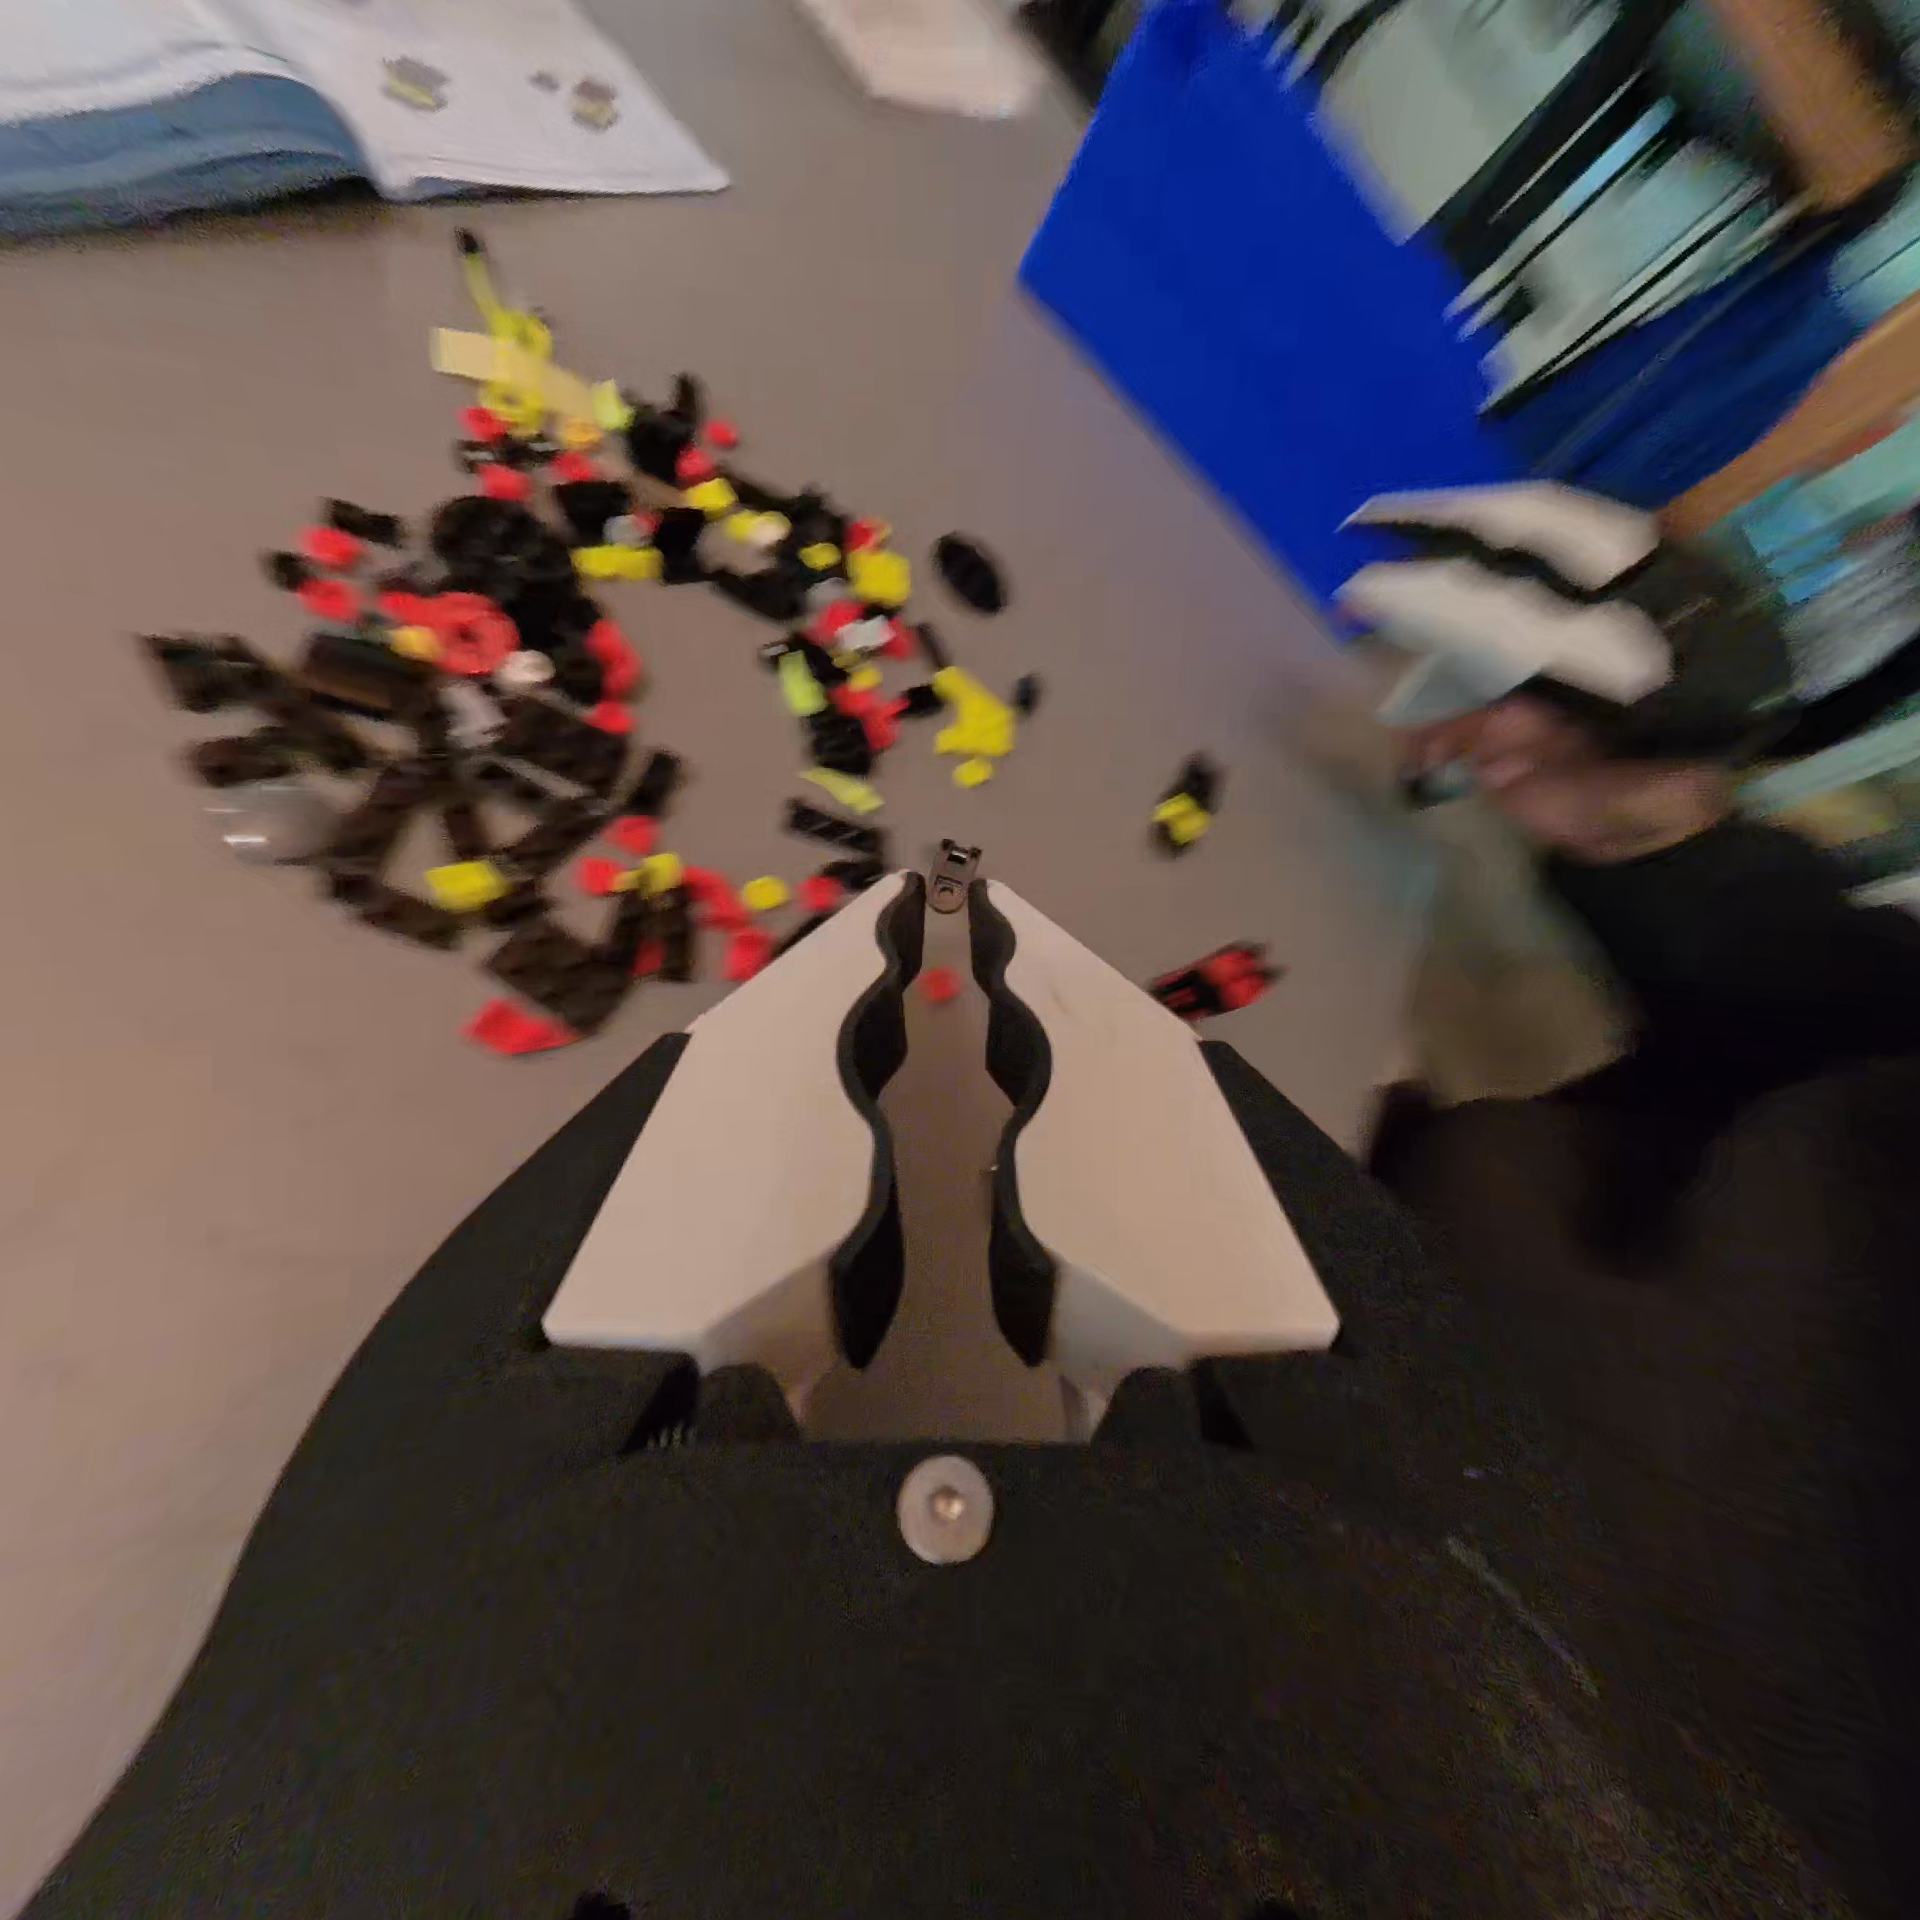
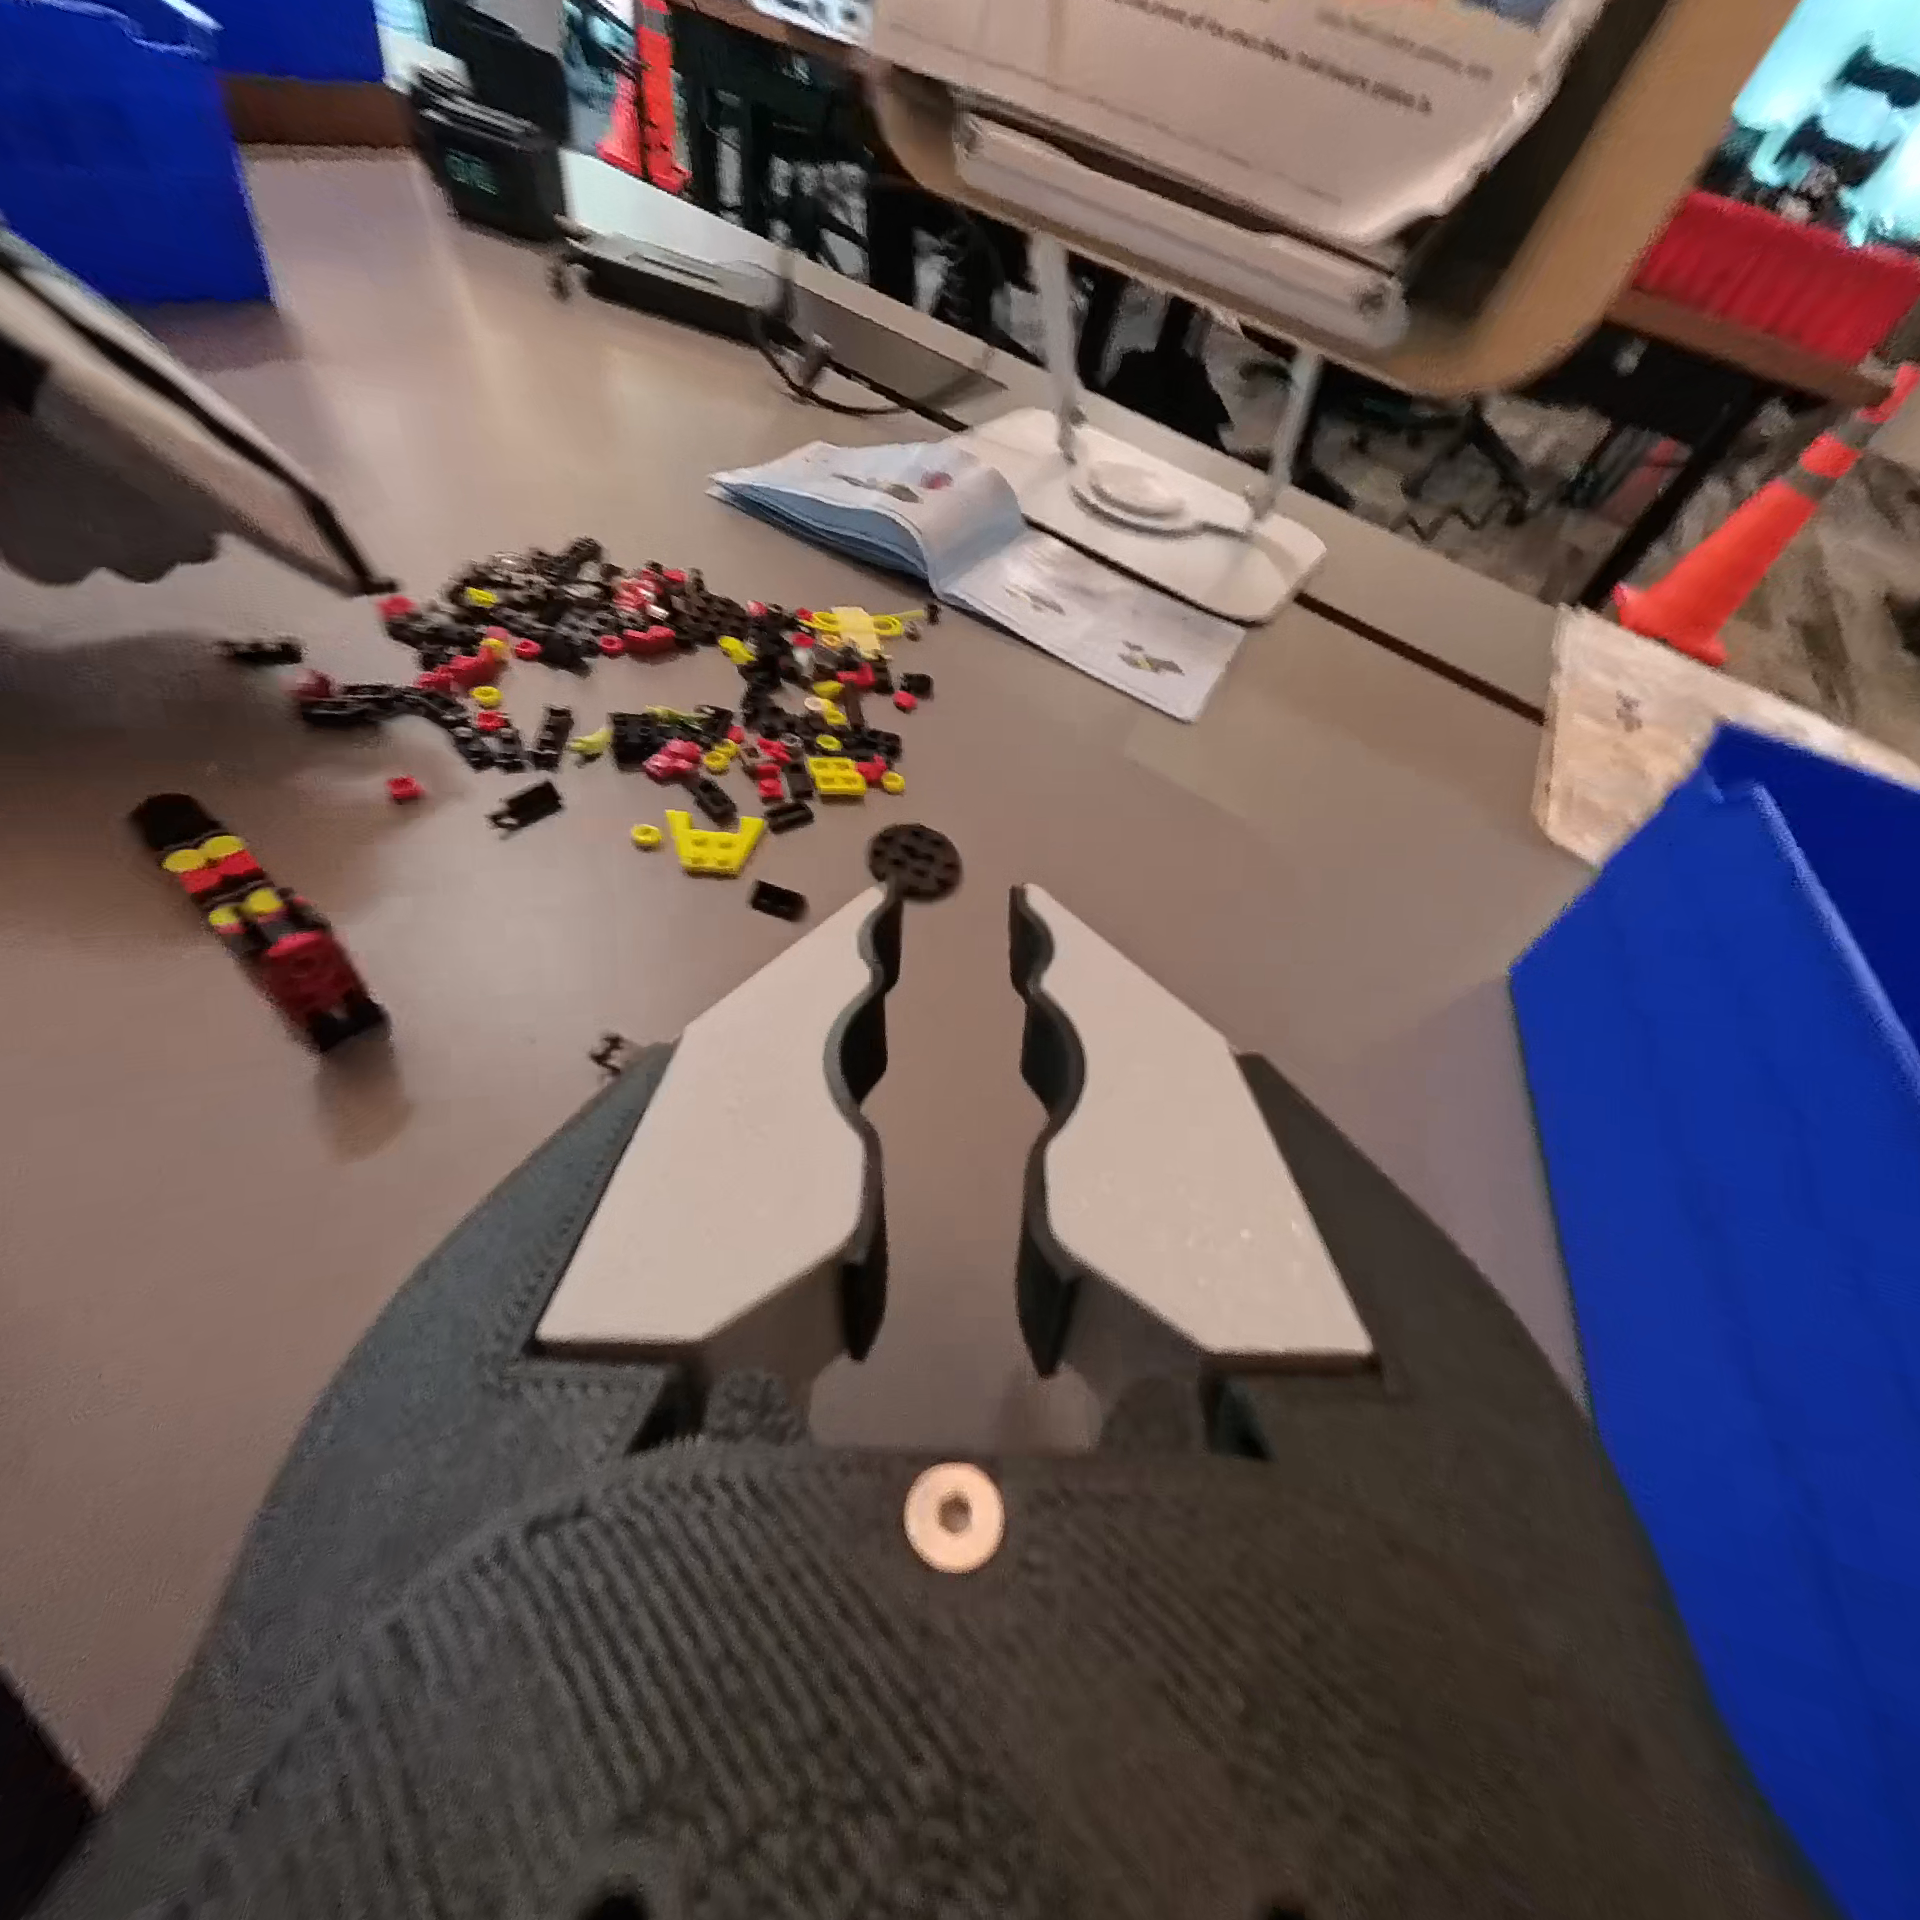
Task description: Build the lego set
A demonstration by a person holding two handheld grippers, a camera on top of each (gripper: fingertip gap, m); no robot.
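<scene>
Above the scattered bricks (image 1: 582, 665), left gripper (image 1: 948, 883) pinches a small black piece (image 1: 952, 875) — right gripper (image 2: 951, 904) gapes empty.

My left gripper (image 1: 948, 883), two white wedge-shaped fingers with wavy black rubber pads on a black printed body, is pinched nearly closed at the tips on a small black lego piece (image 1: 952, 875). My right gripper (image 2: 954, 899), of the same build, holds its fingers parted with nothing between them. Seen blurred from the left wrist, it seems tilted sideways in a hand (image 1: 1590, 779).
</scene>
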